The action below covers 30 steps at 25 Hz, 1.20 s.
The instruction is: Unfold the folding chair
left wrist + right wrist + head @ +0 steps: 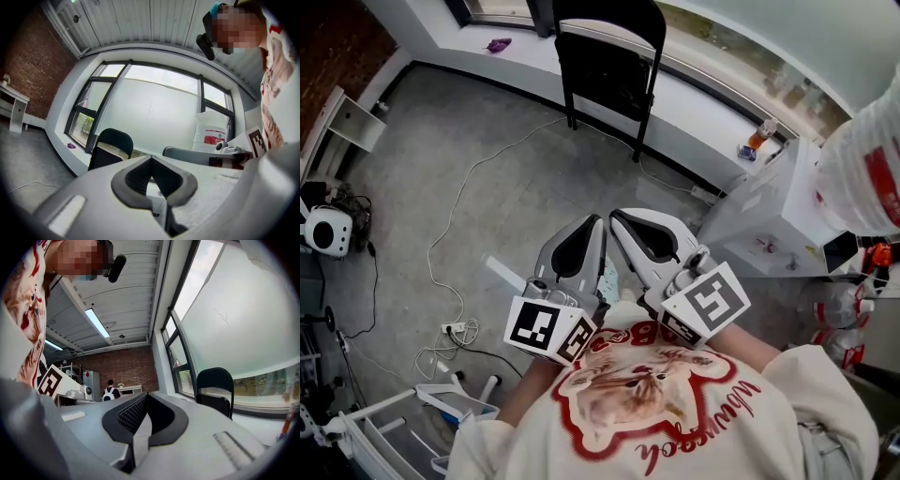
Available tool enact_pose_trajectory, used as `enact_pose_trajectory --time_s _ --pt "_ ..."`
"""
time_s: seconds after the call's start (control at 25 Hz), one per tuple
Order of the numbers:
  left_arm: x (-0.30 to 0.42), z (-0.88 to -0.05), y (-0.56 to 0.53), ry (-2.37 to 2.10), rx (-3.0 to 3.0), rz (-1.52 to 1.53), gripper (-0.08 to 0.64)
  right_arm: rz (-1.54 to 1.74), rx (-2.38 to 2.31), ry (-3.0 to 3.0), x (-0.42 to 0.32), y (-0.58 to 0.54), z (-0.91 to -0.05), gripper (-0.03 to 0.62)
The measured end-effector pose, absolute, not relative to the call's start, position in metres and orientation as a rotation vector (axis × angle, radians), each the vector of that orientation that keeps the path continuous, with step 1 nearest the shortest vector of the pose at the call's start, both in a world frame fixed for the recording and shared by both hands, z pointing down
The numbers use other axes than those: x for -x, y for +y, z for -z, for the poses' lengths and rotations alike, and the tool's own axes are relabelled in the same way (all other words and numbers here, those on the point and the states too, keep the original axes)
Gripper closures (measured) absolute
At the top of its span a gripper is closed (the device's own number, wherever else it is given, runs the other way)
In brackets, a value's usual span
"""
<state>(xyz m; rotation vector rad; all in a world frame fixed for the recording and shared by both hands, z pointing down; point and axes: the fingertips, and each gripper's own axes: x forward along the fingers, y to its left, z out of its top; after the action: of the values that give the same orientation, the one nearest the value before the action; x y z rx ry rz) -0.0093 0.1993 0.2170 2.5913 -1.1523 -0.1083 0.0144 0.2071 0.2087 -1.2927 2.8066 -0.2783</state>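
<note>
A black folding chair (pixel 605 66) stands folded flat at the far side of the room, leaning upright against a low white window ledge (pixel 694 103). Grey concrete floor (pixel 487 159) with a loose white cable (pixel 459 216) lies between it and the person. The left claw (pixel 598 225) and right claw (pixel 619 217) are held side by side close to the person's chest. Both are closed and empty, pointing level toward the chair and well apart from it. The task appears to be at the approach step, with nothing unfolded yet. Next, the claws likely need to reach the chair, open, and take hold of backrest and seat.
</note>
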Motion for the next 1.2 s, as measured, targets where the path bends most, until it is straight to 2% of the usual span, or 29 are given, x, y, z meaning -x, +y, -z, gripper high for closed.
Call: enact_pose_trajectory --time_s 0.44,0.92,1.2 --pt "0.003 -0.217 0.14 -1.065 -2.632 0.154 0.56 0.218 1.373 2.775 -0.016 0.152 -0.205 0.569" --pt "0.006 -0.204 -0.002 -0.974 -2.681 0.181 0.56 0.191 1.498 2.702 -0.015 0.024 -0.199 0.569" --pt "-0.009 -0.205 -0.049 -0.891 -2.73 0.11 0.559 0.191 1.559 2.674 -0.02 -0.03 -0.195 0.569"
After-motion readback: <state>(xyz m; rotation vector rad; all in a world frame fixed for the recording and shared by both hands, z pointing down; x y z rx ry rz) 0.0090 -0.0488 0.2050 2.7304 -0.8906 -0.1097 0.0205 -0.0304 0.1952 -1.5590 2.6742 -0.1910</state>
